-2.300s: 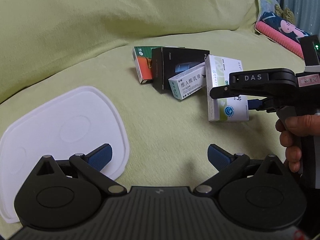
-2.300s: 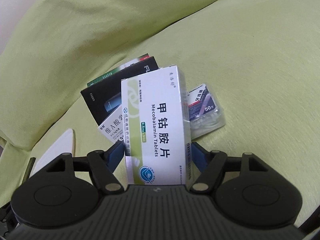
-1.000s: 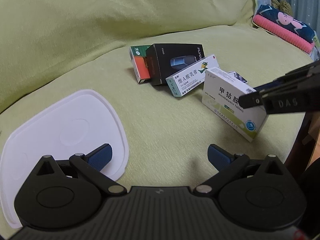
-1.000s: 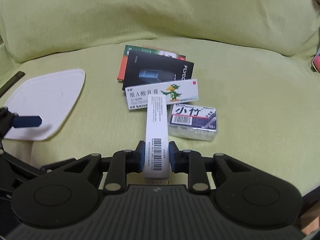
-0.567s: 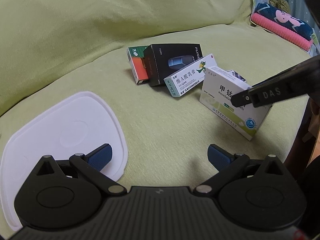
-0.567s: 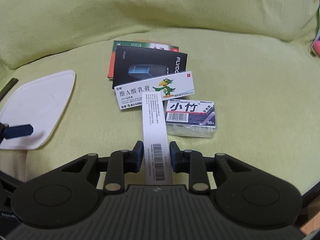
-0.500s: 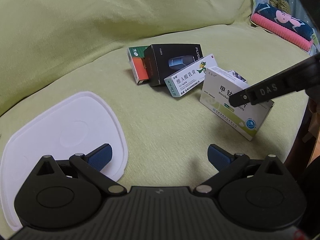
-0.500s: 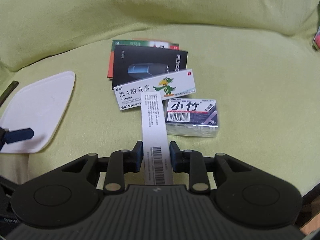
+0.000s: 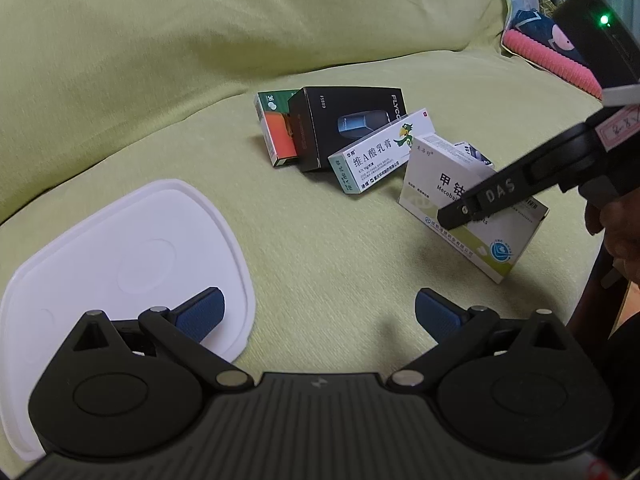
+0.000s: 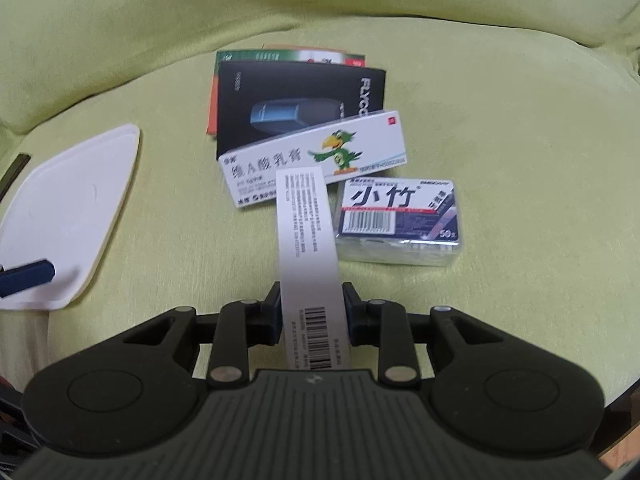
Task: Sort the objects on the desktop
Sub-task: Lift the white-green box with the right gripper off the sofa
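My right gripper (image 10: pixel 310 312) is shut on a white and green tablet box (image 10: pixel 306 240), held on its narrow edge with the barcode side up. In the left wrist view this tablet box (image 9: pixel 436 196) sits low over the sofa cushion, and the right gripper (image 9: pixel 468 210) comes in from the right. Beyond it lie a parrot ointment box (image 10: pixel 320 152), a black shaver box (image 10: pixel 300 104), a green and orange box (image 10: pixel 280 56) and a clear pack of picks (image 10: pixel 400 216). My left gripper (image 9: pixel 318 312) is open and holds nothing, its left finger over a white lid (image 9: pixel 120 260).
Everything rests on a green sofa cushion (image 9: pixel 320 240) with the backrest (image 9: pixel 200 40) behind. A pink and dark blue cloth (image 9: pixel 548 52) lies at the far right. A person's hand (image 9: pixel 616 232) holds the right gripper. The cushion's front edge drops off at the right.
The right gripper turned the tablet box from upright to lying on its edge and brought it down in front of the pile. Over the last half second it shifted only slightly. The left gripper stayed put.
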The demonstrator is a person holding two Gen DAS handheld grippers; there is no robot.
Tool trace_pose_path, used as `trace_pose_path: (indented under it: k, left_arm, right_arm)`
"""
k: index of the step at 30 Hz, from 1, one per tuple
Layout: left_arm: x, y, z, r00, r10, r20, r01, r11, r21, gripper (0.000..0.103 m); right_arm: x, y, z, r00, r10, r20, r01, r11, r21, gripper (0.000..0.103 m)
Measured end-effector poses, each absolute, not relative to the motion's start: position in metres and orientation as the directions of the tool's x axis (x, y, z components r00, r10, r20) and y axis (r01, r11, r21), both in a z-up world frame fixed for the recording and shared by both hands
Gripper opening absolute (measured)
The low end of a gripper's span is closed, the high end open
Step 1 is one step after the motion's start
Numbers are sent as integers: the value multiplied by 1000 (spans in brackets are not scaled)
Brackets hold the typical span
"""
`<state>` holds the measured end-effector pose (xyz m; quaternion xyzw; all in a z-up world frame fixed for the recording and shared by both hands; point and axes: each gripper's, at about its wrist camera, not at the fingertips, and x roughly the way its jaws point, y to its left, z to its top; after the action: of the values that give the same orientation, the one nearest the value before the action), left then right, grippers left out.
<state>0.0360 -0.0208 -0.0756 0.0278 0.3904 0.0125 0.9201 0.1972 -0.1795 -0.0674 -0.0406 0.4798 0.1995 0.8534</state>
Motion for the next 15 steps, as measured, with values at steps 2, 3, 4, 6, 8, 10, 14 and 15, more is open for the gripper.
trace_pose_path:
  k: [2,3,4,6,8,10,14,15]
  left_arm:
    - [36,-21,-76,695,45,-718,-2,998,61,102]
    - [36,-21,-76,695,45,-717,-2,998,60,102]
    - [36,-21,-76,696,45,-717,-3,998,60,102]
    - [36,-20,-76,697,44,-716,-4,998,57,102]
    - [35,-19,-76,698,41,-715,-6,999,52,102]
    - [36,-18,-76,698,36,-715,-7,999,43,102]
    - [36,-17,-76,698,28,-716,-3,999,36,102]
    - [36,-18,-75,698,25,-715,0,999,35,102]
  right_arm:
    - [194,-178,-68,470,293,-833,-385,917,105,22]
    - [192,-178,-67,474,291,-831,-384,918,103,22]
    - [191,-179,-67,477,293,-829,-378,919,108,22]
    - [189,-181,-65,481,301,-823,-366,922,123,22]
    - [188,-185,-62,485,313,-817,-353,924,145,22]
    - [186,-190,-58,486,338,-806,-333,924,188,22]
    - [182,-202,-52,492,379,-784,-290,920,263,22]
    - [181,-205,-52,493,382,-782,-283,920,271,22]
